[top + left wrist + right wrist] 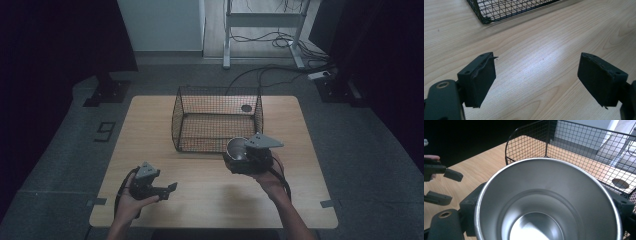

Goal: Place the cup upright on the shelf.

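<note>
A wire basket [217, 120] sits on the surface [150, 130] toward its far edge, near the middle. Just before the basket's near right corner, the right claw [239, 159] holds a metal cup [237, 149] above the surface. The left claw [167, 190] hovers over the near left part, well apart from basket and cup.

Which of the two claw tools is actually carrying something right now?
The right gripper, by the wire basket: its jaws clamp a shiny metal cup, raised off the table. The left gripper has open jaws with nothing between them.
</note>
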`<move>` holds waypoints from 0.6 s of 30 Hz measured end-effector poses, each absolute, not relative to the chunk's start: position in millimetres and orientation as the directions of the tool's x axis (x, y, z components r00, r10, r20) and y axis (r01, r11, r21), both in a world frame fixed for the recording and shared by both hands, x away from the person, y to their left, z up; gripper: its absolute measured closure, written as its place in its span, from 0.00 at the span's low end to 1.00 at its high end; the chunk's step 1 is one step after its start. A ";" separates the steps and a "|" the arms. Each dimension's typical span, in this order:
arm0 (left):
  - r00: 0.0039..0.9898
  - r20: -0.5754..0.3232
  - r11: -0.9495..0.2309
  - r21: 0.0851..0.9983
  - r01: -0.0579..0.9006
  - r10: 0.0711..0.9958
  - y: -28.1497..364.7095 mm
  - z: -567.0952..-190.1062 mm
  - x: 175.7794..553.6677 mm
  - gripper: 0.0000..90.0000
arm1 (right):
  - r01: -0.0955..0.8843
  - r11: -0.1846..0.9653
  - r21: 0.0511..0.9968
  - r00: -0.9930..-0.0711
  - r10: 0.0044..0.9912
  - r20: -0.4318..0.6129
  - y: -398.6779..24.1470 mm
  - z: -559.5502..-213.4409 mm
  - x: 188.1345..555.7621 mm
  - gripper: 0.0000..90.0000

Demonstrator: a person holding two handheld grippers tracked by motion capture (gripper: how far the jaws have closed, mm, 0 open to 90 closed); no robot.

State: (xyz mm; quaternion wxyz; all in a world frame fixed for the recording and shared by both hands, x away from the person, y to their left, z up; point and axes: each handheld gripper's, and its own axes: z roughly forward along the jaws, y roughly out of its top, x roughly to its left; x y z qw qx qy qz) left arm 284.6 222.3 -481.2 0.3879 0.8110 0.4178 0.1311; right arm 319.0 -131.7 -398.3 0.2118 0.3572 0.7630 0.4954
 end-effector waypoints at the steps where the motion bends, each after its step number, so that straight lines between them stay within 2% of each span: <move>1: 0.616 -0.111 -0.350 0.739 0.576 0.779 222.3 -481.2 284.6 0.17 | 0.334 0.253 0.908 -0.655 0.755 0.030 -131.4 -397.6 319.9 0.15; 18: 0.615 -0.113 -0.345 0.742 0.574 0.780 225.3 -479.7 284.5 0.17 | 0.327 0.242 0.914 -0.647 0.762 0.029 -122.0 -379.0 341.1 0.15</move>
